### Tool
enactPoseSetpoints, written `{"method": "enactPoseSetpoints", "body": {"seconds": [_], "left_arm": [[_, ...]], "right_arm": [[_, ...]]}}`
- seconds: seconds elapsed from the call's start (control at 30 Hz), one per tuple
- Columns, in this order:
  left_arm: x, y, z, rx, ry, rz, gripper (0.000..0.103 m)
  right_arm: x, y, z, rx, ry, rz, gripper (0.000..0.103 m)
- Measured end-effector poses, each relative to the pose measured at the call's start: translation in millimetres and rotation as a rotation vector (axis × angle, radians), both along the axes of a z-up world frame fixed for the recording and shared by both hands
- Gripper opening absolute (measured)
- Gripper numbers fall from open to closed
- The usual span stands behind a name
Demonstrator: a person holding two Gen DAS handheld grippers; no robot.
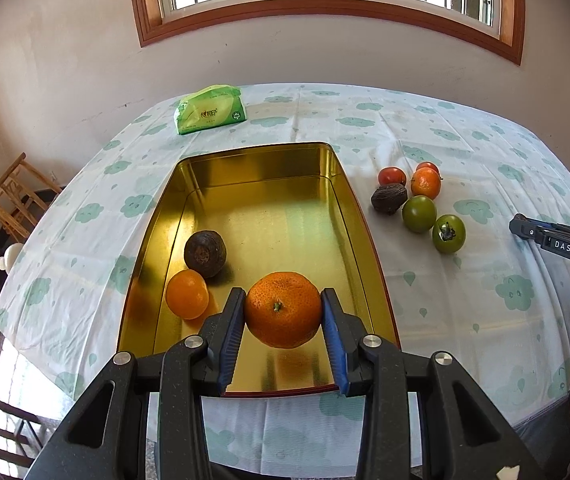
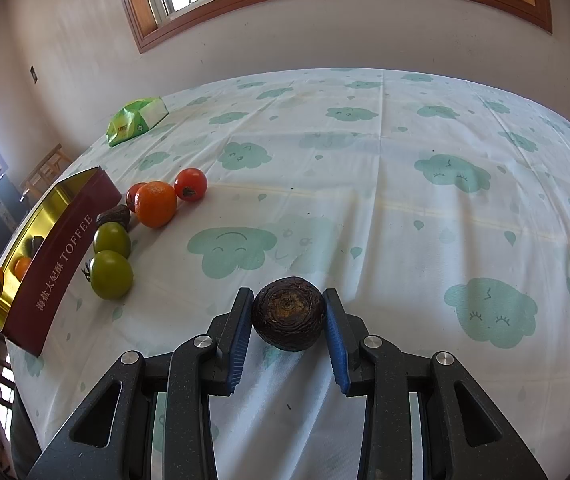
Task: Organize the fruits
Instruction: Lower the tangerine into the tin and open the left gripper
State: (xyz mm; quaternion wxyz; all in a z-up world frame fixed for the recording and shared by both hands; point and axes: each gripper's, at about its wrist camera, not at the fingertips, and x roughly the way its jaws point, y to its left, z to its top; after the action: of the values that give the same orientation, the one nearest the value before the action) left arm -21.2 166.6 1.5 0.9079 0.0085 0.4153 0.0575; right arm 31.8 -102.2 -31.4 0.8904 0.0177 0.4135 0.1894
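Note:
My left gripper (image 1: 283, 310) is shut on a large orange (image 1: 283, 310) and holds it over the near end of a gold tin tray (image 1: 269, 168). In the tray lie a small orange (image 1: 187, 294) and a dark wrinkled fruit (image 1: 205, 254). My right gripper (image 2: 288, 312) is shut on another dark wrinkled fruit (image 2: 288, 312) above the tablecloth. To the tray's right lies a cluster: two red tomatoes (image 1: 392, 176), an orange (image 1: 425, 183), a dark fruit (image 1: 389, 199) and two green tomatoes (image 1: 419, 213). The cluster (image 2: 155, 204) and tray (image 2: 65, 256) show left in the right wrist view.
A green tissue pack (image 1: 211, 110) lies at the table's far left. The table carries a white cloth with green clouds (image 2: 405, 200). A wall and window stand behind. A wooden chair (image 1: 13, 196) stands left of the table.

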Motion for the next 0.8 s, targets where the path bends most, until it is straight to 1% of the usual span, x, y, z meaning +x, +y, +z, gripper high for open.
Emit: {"method": "enactPoseSetpoints", "body": {"seconds": [0.8], "left_arm": [[14,14,-22,0.004,0.031,0.038,0.036]], "right_arm": [[0,0,-1,-0.004,-0.001,0.001,0.036]]}}
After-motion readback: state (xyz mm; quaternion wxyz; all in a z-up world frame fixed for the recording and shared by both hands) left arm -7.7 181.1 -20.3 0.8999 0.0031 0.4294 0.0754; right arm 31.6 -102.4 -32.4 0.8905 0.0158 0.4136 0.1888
